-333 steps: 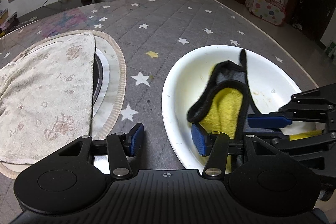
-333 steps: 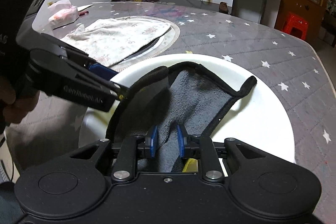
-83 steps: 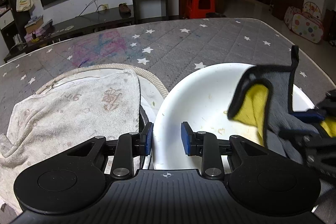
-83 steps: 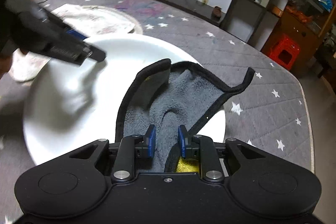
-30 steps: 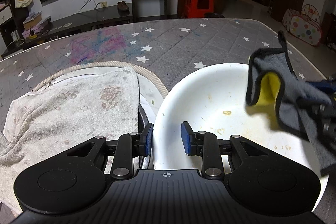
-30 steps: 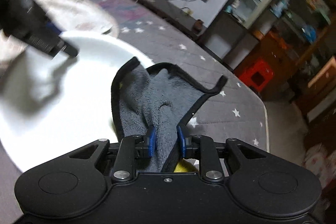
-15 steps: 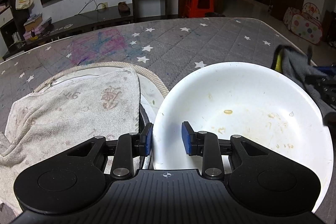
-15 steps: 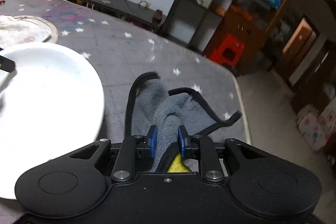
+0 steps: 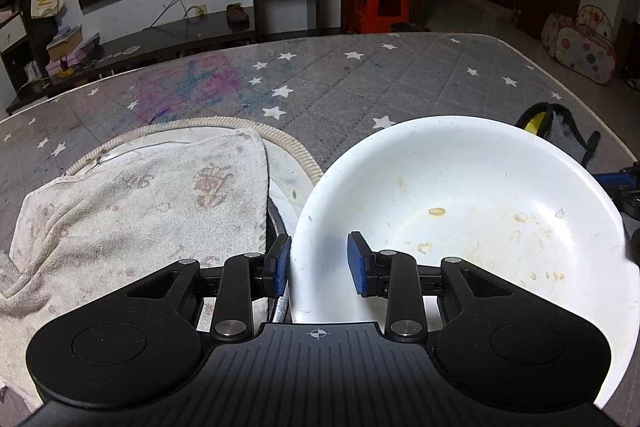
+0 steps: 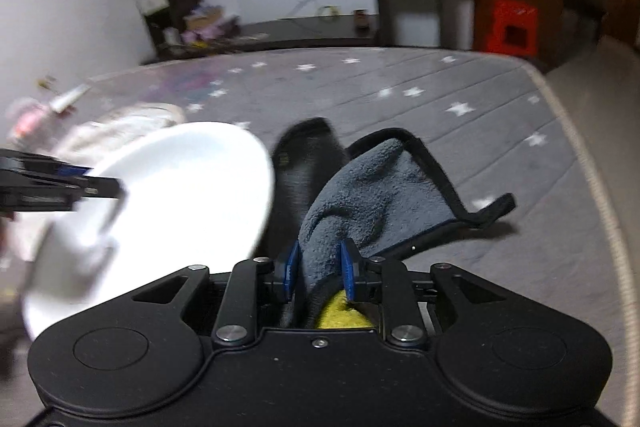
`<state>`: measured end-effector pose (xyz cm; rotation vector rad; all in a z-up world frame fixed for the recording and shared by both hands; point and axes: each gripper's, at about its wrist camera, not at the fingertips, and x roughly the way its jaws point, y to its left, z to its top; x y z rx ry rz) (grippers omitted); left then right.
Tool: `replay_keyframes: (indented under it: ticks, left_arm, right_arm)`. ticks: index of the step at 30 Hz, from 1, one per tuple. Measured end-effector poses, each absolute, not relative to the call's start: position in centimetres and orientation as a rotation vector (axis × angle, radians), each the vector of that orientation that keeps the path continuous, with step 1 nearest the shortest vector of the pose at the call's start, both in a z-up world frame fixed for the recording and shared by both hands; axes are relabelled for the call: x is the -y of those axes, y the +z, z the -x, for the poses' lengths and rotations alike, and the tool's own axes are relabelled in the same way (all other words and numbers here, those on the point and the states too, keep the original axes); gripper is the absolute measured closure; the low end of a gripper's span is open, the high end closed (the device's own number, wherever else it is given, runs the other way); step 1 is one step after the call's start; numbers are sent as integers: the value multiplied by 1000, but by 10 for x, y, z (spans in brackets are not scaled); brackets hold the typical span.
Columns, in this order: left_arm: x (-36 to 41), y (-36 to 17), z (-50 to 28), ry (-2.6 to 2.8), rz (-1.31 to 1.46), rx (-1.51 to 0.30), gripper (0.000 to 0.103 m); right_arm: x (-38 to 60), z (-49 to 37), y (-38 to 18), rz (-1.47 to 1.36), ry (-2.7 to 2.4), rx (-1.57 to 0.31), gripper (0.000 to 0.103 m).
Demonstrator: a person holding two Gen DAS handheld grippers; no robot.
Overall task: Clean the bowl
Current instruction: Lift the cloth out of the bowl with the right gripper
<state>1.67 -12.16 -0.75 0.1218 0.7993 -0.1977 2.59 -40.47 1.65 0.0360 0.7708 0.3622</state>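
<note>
One bowl [image 9: 472,187] tilted, rim between opening left hand-held gripper [image 9: 320,265]; right hand-held gripper [image 10: 318,269] pinching cloth [image 10: 372,187].

No text or label can be read.

The right wrist view is smeared by motion: the bowl [image 10: 168,195] is a white glare with no stains readable, and the left gripper [image 10: 80,187] over its far rim is a dark streak — its jaws cannot be made out there. The towel [image 10: 120,131] behind is a pale blur, as is a pink thing [image 10: 26,119] at the left edge. The cloth [image 10: 372,187] runs down out of sight behind the right gripper [image 10: 318,269].

In the left wrist view the bowl's near rim is hidden by the gripper body, the cloth [image 9: 560,131] mostly hidden behind the far rim, and the towel [image 9: 132,203] cut off at the left edge.
</note>
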Motion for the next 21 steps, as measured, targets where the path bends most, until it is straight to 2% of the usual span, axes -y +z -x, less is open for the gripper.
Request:
replay_keyframes:
  ticks: [2, 7, 13, 20, 21]
  left_arm:
    - [121, -8, -18, -207, -108, -809, 67]
    - [122, -9, -16, -204, -114, -807, 64]
    - [121, -7, -8, -191, -132, -791, 64]
    - [108, 1, 6, -188, -114, -765, 64]
    - [106, 2, 9, -187, -114, -761, 64]
  right_arm:
    - [404, -26, 21, -35, 360, -763, 78]
    - [404, -15, 41, 30, 324, -708, 60]
    - [404, 6, 58, 97, 296, -657, 58]
    - [412, 34, 41, 83, 251, -686, 57]
    - [413, 36, 38, 71, 239, -685, 54]
